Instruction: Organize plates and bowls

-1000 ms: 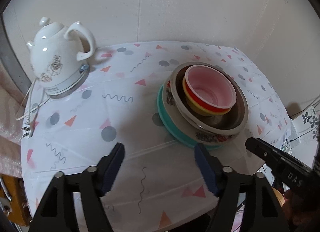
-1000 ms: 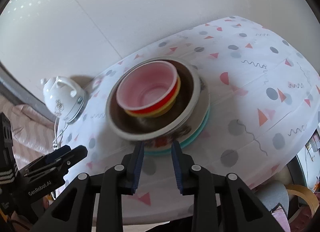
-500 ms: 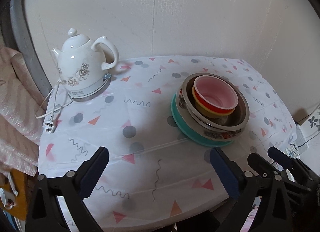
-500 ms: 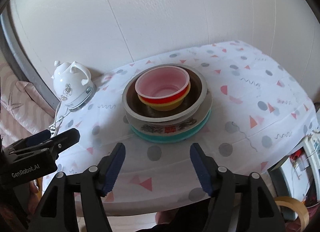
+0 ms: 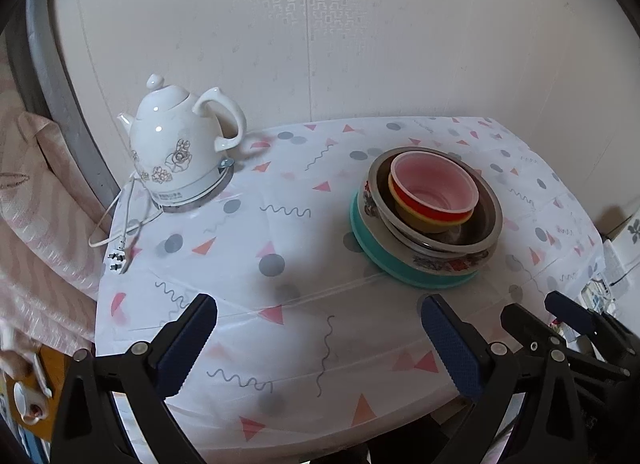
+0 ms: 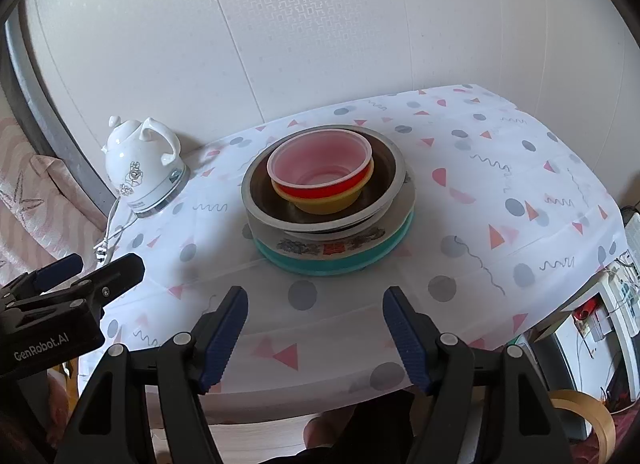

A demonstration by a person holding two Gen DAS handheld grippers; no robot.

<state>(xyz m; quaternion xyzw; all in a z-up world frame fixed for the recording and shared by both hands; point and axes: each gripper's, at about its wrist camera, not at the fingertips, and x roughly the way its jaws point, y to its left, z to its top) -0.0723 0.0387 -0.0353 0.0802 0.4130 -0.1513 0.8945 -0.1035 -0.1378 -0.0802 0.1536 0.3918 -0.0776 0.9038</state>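
A stack of dishes stands on the patterned tablecloth. From the bottom it is a teal plate, a floral-rimmed dish, a steel bowl, a yellow bowl, a red bowl and a translucent pink bowl. My right gripper hangs open over the table's near edge, short of the stack, with nothing between its fingers. My left gripper is wide open and empty, down and left of the stack's teal plate. The two grippers sit side by side: the right gripper and the left gripper show in each other's views.
A white ceramic kettle on its base stands at the back left, with its cord and plug trailing to the left table edge. Pink striped fabric lies beyond that edge. A wall backs the table. Clutter sits on the floor at right.
Both grippers have opened wider and drawn back from the stack, which now looks smaller and farther off. The right gripper's jaws stood nearly together at the stack's near rim before.
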